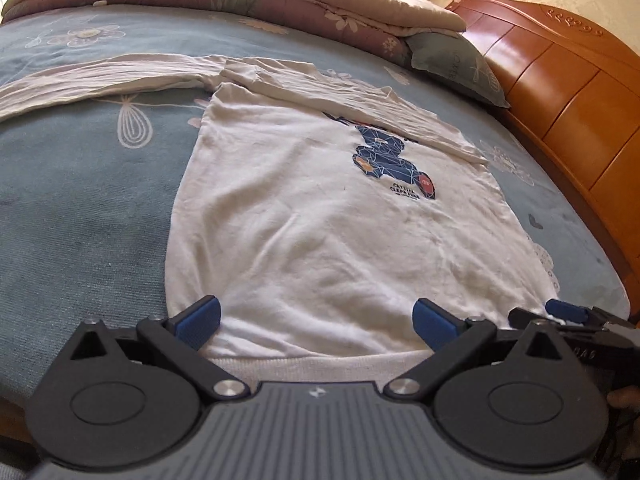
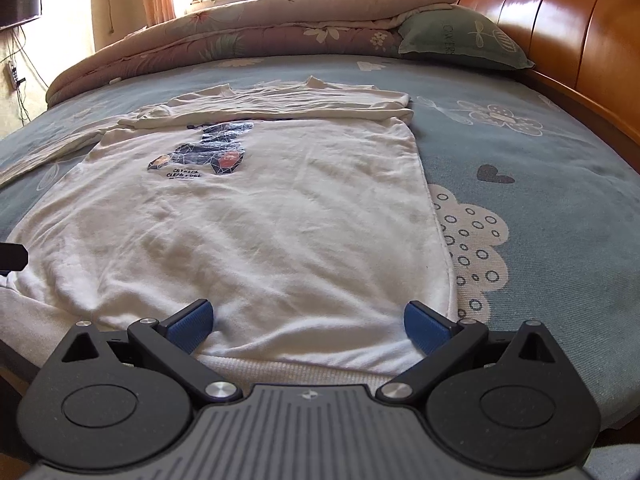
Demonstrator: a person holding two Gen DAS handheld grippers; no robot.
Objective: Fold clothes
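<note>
Two views. Left wrist: the left gripper (image 1: 316, 320) gapes wide over the near hem of a white cotton T-shirt with a blue bear print (image 1: 312, 208), lying flat on the grey-blue flowered bedsheet (image 1: 80, 200). Right wrist: the right gripper (image 2: 308, 322) (equally spread) hovers at the hem's right corner, holding nothing.
</note>
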